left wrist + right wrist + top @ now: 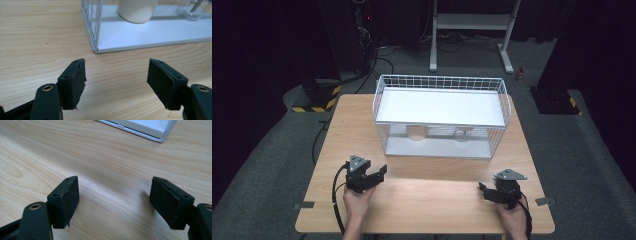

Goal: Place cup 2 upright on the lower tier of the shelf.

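Resting over the table [427, 195], left hand-held gripper [379, 173] and right hand-held gripper [482, 190] both gape empty, near the wire basket [507, 107] holding a white cup [415, 132].

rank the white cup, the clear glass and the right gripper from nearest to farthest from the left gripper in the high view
From the left gripper, jaws open and empty:
1. White cup, on the lower shelf of the wire rack, left part, just ahead.
2. Clear glass, same shelf, further right.
3. Right gripper, across the table's near edge, at the right.
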{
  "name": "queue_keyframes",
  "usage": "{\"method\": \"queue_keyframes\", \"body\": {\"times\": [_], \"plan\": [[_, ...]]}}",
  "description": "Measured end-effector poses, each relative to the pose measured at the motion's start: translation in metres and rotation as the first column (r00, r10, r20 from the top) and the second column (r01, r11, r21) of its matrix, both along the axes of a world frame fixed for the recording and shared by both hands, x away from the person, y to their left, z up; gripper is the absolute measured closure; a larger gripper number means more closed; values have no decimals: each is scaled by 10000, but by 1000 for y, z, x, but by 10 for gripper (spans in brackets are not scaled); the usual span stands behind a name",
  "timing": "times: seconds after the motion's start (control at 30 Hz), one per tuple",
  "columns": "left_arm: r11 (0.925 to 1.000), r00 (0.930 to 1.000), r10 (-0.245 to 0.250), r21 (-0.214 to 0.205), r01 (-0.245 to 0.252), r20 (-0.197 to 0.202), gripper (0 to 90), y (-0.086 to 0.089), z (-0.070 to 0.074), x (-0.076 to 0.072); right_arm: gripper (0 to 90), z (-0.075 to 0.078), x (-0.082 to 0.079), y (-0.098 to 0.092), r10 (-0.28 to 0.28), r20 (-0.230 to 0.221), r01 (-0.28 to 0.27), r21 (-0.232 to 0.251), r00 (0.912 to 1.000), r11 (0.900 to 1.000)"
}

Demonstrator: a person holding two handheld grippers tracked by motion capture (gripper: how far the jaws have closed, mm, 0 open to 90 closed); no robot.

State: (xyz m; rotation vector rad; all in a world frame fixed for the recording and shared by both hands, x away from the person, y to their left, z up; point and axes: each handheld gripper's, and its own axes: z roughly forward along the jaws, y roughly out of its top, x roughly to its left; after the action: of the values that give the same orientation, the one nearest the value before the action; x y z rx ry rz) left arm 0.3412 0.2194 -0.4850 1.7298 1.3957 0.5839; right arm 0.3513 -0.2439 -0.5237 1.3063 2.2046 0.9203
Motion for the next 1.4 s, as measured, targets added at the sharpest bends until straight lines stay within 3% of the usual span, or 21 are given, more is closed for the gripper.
{"method": "queue_keyframes", "body": {"times": [0.43, 0.77, 1.4], "plan": [[9996, 9998, -134, 264, 139, -174, 312, -6, -13, -5, 238, 0, 0, 0, 1, -1, -1, 0, 10000, 10000], [9971, 9992, -212, 729, 236, -347, 312, -11, -25, -9, 238, 0, 0, 0, 0, -2, 0, -1, 10000, 10000], [9917, 9980, -16, 1284, 98, -638, 312, -16, -42, -7, 237, 0, 0, 0, -13, -1, 13, 11, 10000, 10000]]}}
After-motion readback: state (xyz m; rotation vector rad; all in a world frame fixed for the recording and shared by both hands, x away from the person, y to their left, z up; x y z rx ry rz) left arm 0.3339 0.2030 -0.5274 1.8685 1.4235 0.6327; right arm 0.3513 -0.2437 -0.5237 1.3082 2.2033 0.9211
